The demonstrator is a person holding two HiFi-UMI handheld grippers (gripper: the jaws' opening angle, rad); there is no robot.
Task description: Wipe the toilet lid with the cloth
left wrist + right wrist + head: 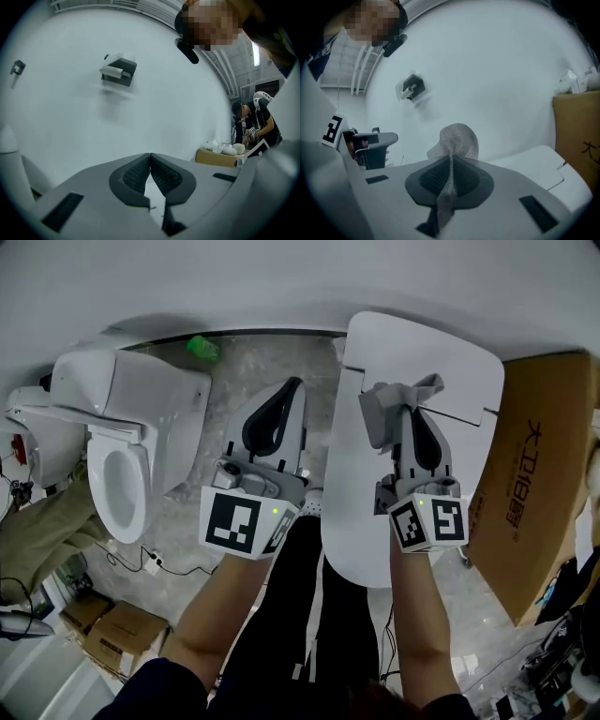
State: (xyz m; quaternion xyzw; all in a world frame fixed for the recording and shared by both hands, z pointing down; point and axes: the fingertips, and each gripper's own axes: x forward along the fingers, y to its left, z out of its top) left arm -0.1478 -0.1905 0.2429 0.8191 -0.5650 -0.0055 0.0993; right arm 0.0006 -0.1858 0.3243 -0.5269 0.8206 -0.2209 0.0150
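A detached white toilet lid [427, 357] lies flat at the centre right of the head view; its edge also shows in the right gripper view [548, 164]. My right gripper [413, 401] hovers over the lid, shut on a grey mesh cloth [392, 405]. The cloth [457, 138] bunches up beyond the closed jaws in the right gripper view. My left gripper [289, 390] is to the left of the lid, over the floor. Its jaws [150, 158] are shut with nothing between them.
A white toilet [127, 442] with its seat ring exposed stands at the left. A large cardboard box [544, 474] borders the lid on the right. Smaller boxes [108, 634] and cables lie on the floor at lower left. A green object [202, 348] sits by the wall.
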